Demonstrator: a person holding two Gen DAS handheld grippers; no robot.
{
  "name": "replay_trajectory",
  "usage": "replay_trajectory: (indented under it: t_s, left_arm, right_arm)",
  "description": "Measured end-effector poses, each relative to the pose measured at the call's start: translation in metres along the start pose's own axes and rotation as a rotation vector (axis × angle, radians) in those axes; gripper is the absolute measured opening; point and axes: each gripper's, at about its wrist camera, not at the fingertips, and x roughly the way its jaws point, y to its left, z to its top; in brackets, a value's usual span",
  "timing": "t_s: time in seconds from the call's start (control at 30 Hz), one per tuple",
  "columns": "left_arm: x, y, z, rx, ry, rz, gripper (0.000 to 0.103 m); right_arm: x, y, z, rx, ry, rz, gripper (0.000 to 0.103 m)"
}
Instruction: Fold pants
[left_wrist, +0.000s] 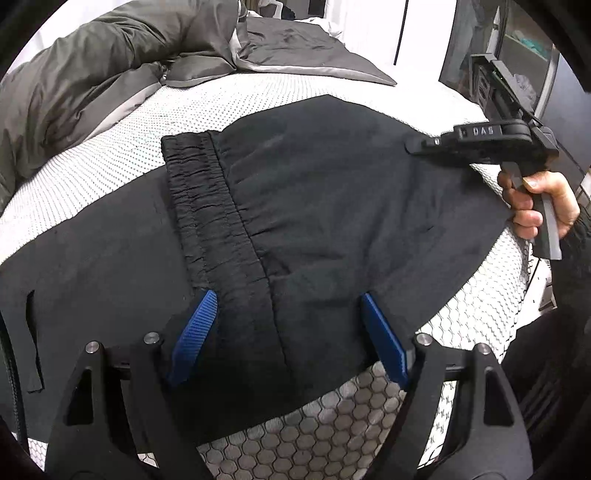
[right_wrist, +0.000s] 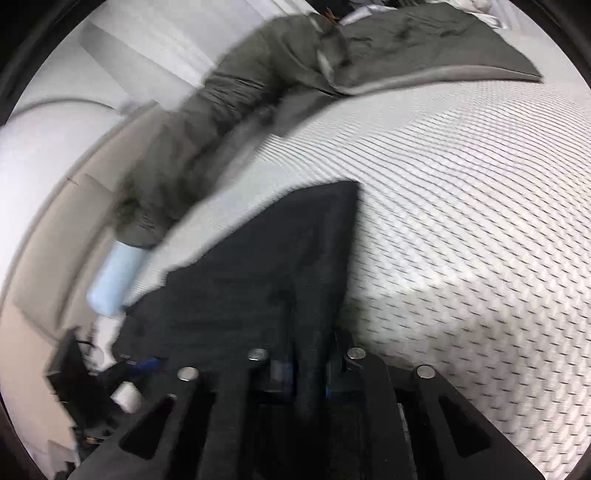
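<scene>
Black pants (left_wrist: 332, 192) lie spread across a white, hexagon-patterned mattress (left_wrist: 110, 162), their gathered waistband (left_wrist: 207, 206) running down the middle of the left wrist view. My left gripper (left_wrist: 290, 325) is open, its blue pads (left_wrist: 195, 332) standing apart over the cloth just below the waistband. My right gripper (left_wrist: 413, 146), held by a hand (left_wrist: 539, 206), reaches the pants' far right edge. In the blurred right wrist view the right gripper (right_wrist: 310, 373) is shut on a fold of the pants (right_wrist: 277, 277), which rises between its jaws.
A crumpled grey duvet (left_wrist: 110, 74) is heaped along the far side of the bed, also in the right wrist view as the duvet (right_wrist: 229, 110). A pale blue object (right_wrist: 114, 273) lies at the bed's left edge. Dark shelving (left_wrist: 517, 44) stands beyond the right side.
</scene>
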Motion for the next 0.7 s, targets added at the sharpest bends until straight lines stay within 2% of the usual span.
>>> replay_trajectory:
  t_s: [0.03, 0.07, 0.13, 0.17, 0.23, 0.3, 0.4, 0.53, 0.57, 0.63, 0.7]
  left_arm:
    - [-0.002, 0.001, 0.001, -0.009, -0.004, -0.006, 0.077]
    - [-0.008, 0.006, 0.002, -0.034, -0.021, -0.012, 0.077]
    - [-0.025, 0.016, 0.003, -0.071, -0.087, -0.015, 0.077]
    - [-0.034, 0.02, 0.003, -0.088, -0.132, -0.015, 0.077]
    - [-0.048, 0.027, 0.005, -0.133, -0.21, -0.028, 0.077]
    - [-0.048, 0.028, 0.008, -0.17, -0.235, -0.038, 0.077]
    - [-0.031, 0.017, 0.014, -0.144, -0.201, -0.036, 0.076]
    - [-0.004, 0.006, 0.015, -0.08, -0.11, -0.029, 0.066]
    - [0.005, 0.003, 0.012, -0.055, -0.075, -0.01, 0.066]
    - [0.009, 0.003, 0.009, -0.028, -0.059, 0.002, 0.066]
    - [0.007, 0.007, 0.002, -0.021, -0.042, 0.005, 0.068]
  right_arm:
    - [-0.003, 0.0, -0.001, -0.002, -0.006, -0.03, 0.023]
    - [-0.007, 0.003, -0.001, -0.016, -0.026, -0.06, 0.029]
    - [-0.027, 0.013, -0.003, -0.063, -0.106, -0.17, 0.045]
    - [-0.037, 0.016, -0.004, -0.067, -0.155, -0.193, 0.053]
    - [-0.055, 0.024, -0.006, -0.063, -0.225, -0.172, 0.053]
    - [-0.057, 0.04, -0.011, -0.101, -0.232, -0.121, 0.053]
    - [-0.036, 0.07, -0.019, -0.199, -0.16, -0.052, 0.053]
    - [0.011, 0.107, -0.042, -0.317, -0.015, -0.011, 0.053]
    - [0.022, 0.113, -0.047, -0.349, 0.017, -0.028, 0.053]
    - [0.041, 0.118, -0.057, -0.438, 0.067, -0.124, 0.053]
    - [0.043, 0.118, -0.062, -0.516, 0.054, -0.215, 0.053]
